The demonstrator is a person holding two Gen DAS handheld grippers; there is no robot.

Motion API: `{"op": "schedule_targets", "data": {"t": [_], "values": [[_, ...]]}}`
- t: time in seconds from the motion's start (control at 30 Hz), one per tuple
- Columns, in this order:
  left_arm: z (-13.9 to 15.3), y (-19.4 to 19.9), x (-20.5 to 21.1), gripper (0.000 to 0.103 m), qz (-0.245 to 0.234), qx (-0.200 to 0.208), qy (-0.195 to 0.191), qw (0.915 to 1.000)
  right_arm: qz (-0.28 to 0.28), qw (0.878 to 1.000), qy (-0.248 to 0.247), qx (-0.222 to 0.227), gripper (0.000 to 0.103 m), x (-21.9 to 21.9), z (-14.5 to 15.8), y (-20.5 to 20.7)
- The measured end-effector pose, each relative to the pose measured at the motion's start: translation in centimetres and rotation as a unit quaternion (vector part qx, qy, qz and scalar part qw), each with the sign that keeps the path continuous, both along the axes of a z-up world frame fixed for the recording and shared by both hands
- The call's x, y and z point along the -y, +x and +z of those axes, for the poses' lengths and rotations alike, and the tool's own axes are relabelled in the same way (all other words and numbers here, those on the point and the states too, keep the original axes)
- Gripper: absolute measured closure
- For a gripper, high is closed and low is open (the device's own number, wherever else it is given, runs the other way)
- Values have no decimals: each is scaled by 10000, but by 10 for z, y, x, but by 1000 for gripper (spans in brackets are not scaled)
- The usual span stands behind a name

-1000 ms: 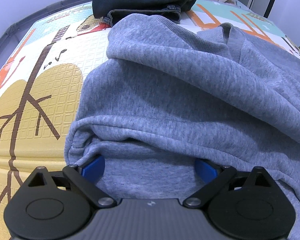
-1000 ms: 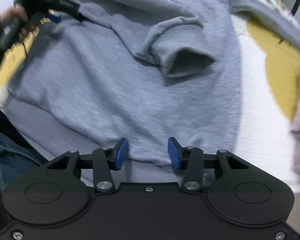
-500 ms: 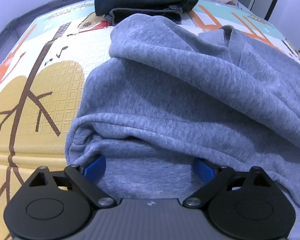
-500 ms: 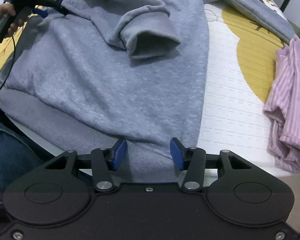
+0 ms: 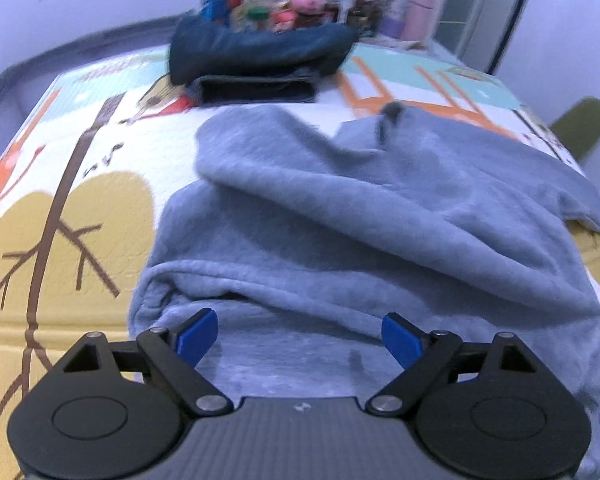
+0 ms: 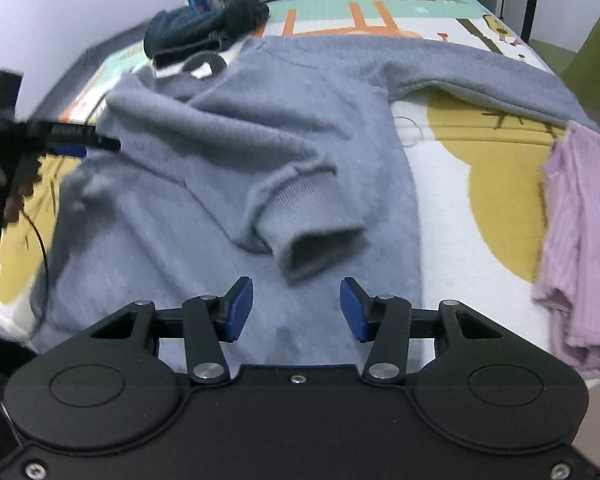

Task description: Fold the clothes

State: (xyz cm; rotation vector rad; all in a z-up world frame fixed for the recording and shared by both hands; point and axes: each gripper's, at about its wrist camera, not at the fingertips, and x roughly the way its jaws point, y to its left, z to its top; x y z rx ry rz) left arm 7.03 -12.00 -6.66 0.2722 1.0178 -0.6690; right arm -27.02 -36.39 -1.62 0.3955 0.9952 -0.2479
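A grey sweatshirt (image 5: 360,220) (image 6: 220,140) lies spread on the patterned play mat (image 5: 80,220). One sleeve is folded across its body, the cuff (image 6: 316,232) pointing at my right gripper. The other sleeve (image 6: 480,80) stretches out to the right. My left gripper (image 5: 299,336) hovers over the sweatshirt's left edge; its jaws are closing but stand wide, the fabric lying below them and untouched by the pads. It also shows at the left of the right wrist view, held by a hand (image 6: 16,200). My right gripper (image 6: 296,308) hangs open above the lower body, gripping nothing.
A pink ribbed garment (image 6: 580,240) lies at the mat's right edge. A pile of dark denim clothes (image 5: 260,52) (image 6: 200,28) sits behind the sweatshirt. Bottles and toys (image 5: 292,0) crowd the far end. A green chair (image 6: 592,60) stands to the right.
Both grippers have lifted up and back from the sweatshirt. The left pads, tucked under a fold before, are now free of it. The right gripper has left the hem.
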Motion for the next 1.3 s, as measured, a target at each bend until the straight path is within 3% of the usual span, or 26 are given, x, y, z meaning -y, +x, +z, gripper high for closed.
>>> {"op": "schedule_targets", "data": {"t": [0.33,0.43,0.5,0.57,0.7,0.93,1.3], "values": [[-1,-34,7,12,-604,119,139,9980,-776,9937,787,159,59,21,-34,33],[-1,-44,9,12,-816,225,178,9963,-935,9905,953,325,66,24,-39,41],[0,-52,10,12,-986,283,140,9946,-957,9899,966,397,84,22,-39,46],[2,-61,11,12,-1219,390,31,9918,-971,9896,939,501,94,18,-38,53],[6,-83,17,12,-1905,577,-199,9798,-880,9885,825,909,96,5,-23,62],[16,-121,20,12,-2940,1078,-785,9465,-549,9823,1011,1480,100,-8,15,81],[23,-142,34,12,-3256,1703,-1181,9225,249,9734,1275,1886,100,-45,59,109]]}}
